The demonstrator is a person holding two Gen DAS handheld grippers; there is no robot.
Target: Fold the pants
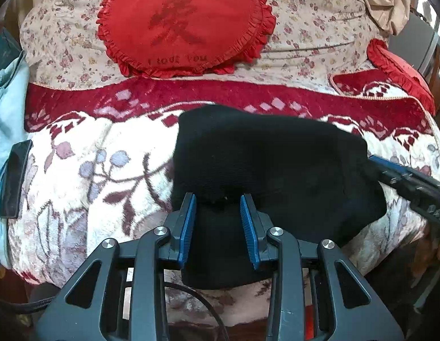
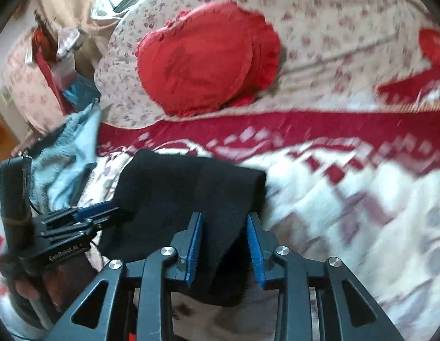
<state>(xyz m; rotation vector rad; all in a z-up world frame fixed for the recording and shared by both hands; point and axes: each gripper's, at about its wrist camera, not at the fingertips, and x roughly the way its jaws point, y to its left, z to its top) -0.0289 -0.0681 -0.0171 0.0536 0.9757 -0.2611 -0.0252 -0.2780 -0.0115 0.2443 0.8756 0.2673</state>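
The black pants (image 1: 271, 159) lie folded into a compact bundle on the white and red floral blanket (image 1: 86, 156). My left gripper (image 1: 218, 199) is open, its blue pads on either side of the bundle's near edge, with cloth between them. My right gripper (image 2: 225, 217) is open too, straddling the right end of the pants (image 2: 191, 187). The right gripper shows in the left wrist view (image 1: 404, 179) at the bundle's right side. The left gripper shows in the right wrist view (image 2: 100, 213) at the bundle's left side. The right wrist view is blurred by motion.
A red heart-shaped cushion (image 1: 185, 25) lies on the floral quilt (image 1: 319, 28) behind. A second red cushion (image 1: 398, 65) is at the right. A dark phone (image 1: 15, 179) and light blue cloth (image 1: 9, 108) lie at the left. A cable (image 1: 197, 295) runs under my left gripper.
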